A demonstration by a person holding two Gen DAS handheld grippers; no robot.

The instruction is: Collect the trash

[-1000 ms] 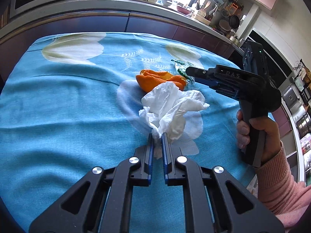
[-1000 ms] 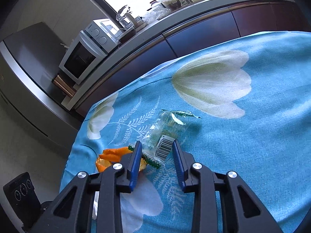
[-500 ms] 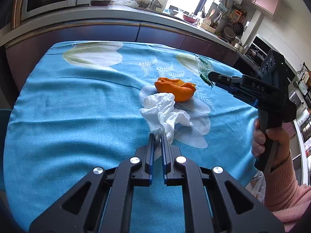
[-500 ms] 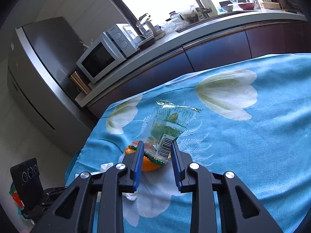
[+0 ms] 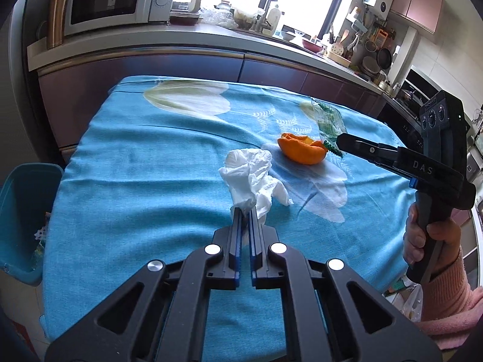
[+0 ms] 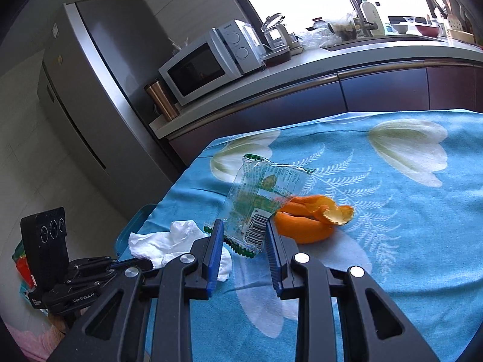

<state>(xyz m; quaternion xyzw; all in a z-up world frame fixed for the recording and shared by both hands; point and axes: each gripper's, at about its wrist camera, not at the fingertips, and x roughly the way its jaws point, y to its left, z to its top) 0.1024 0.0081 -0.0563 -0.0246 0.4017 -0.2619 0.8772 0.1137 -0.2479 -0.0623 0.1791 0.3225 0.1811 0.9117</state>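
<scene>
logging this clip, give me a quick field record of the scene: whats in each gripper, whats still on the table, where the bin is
left gripper: shut on the crumpled tissue
right gripper: shut on the clear snack wrapper, held by its lower end, the rest standing up
orange peel: on the blue tablecloth, not gripped
bin: blue, beside the table's left edge in the left wrist view
trash left to pick up: orange peel
</scene>
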